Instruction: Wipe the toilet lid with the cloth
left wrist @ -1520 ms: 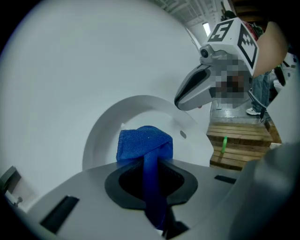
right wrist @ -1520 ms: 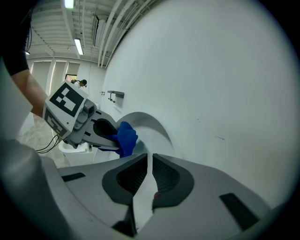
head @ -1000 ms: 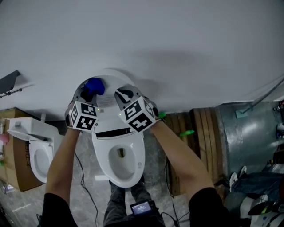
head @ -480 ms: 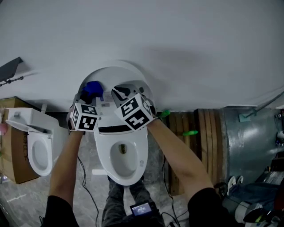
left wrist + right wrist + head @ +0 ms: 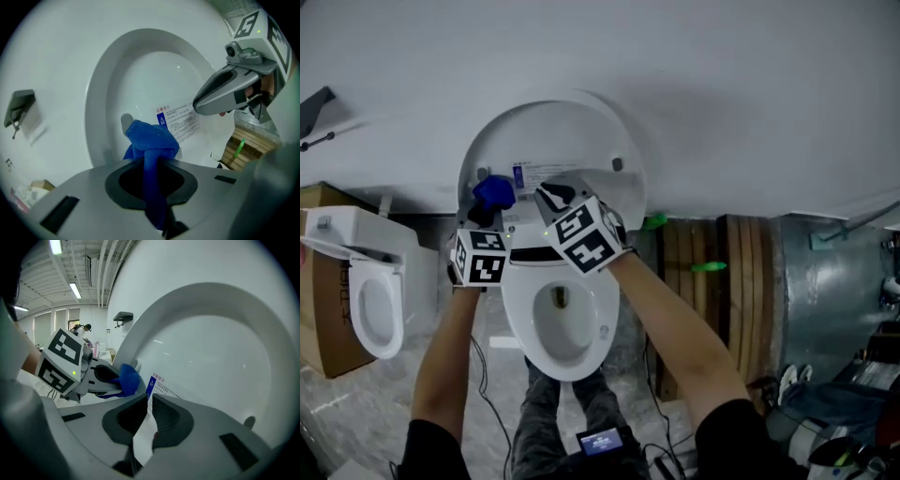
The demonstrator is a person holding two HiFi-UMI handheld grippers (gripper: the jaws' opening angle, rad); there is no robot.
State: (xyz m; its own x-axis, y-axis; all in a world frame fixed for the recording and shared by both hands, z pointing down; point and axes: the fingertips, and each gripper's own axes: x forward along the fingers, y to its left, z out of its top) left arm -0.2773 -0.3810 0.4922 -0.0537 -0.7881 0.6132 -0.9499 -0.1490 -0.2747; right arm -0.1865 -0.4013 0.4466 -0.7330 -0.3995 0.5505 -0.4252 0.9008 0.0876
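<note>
Left gripper clamped on the blue cloth; right gripper pinched almost closed, with nothing gripped.
In the head view, the toilet lid stands raised at upper centre of the frame. The cloth's bunched end sits at the lid's lower left, just beside the printed label, and the right gripper's tip is just right of the cloth.

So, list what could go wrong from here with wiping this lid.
The cloth is clamped as a tight wad in the left gripper, so only a small patch may touch the lid and leave streaks. The printed label sits right beside the wad, so a wipe could snag its edge. The right gripper is shut and close by, so the two could knock together.
</note>
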